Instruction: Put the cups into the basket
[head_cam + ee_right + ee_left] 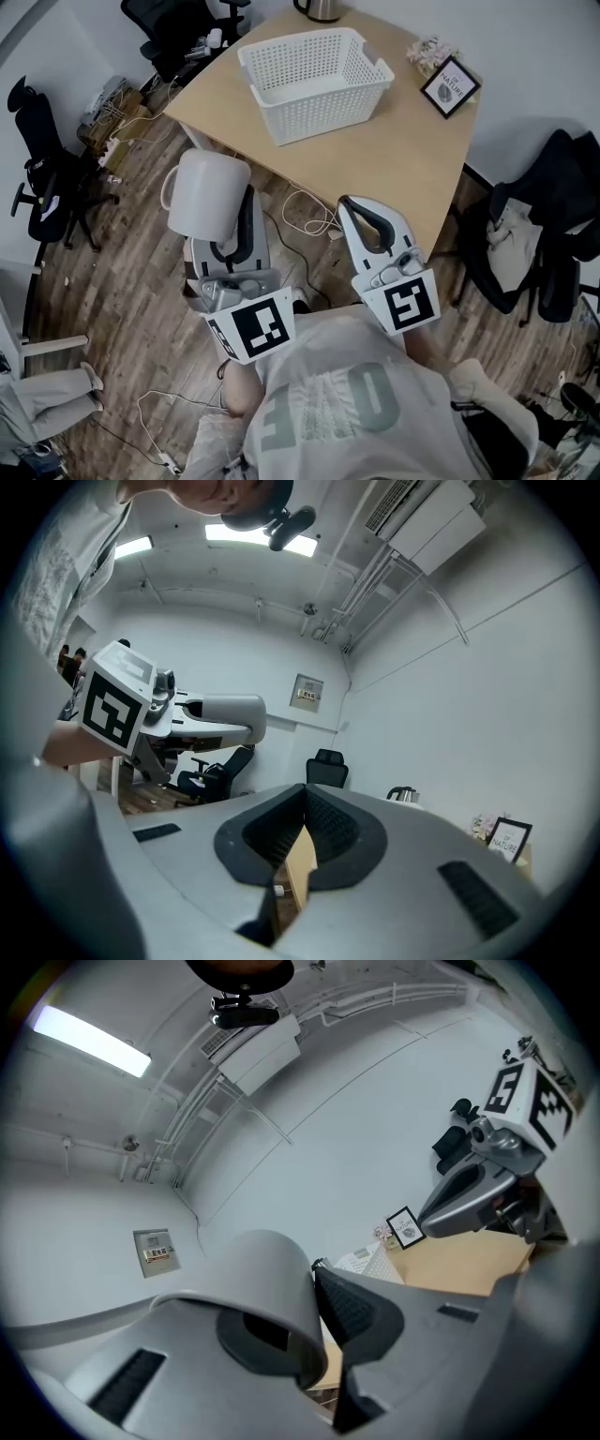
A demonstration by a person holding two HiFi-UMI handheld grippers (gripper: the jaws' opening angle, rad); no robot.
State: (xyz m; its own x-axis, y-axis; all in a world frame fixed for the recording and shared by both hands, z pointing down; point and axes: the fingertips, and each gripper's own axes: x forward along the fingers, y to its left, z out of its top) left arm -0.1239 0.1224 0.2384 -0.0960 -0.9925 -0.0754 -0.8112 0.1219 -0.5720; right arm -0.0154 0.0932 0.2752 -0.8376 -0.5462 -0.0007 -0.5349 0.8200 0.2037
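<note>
A white cup is held on its side, off the table's near-left edge and above the floor. My left gripper is shut on it, and in the left gripper view the cup fills the space between the jaws with its wall against the dark pad. My right gripper hovers over the near edge of the wooden table, shut and empty, with its pads meeting. The white slatted basket stands empty at the far side of the table. No other cup shows.
A framed card, a small flower pot and a kettle stand behind the basket. Office chairs are at the left, and a chair with clothes over it is at the right. Cables lie on the wood floor.
</note>
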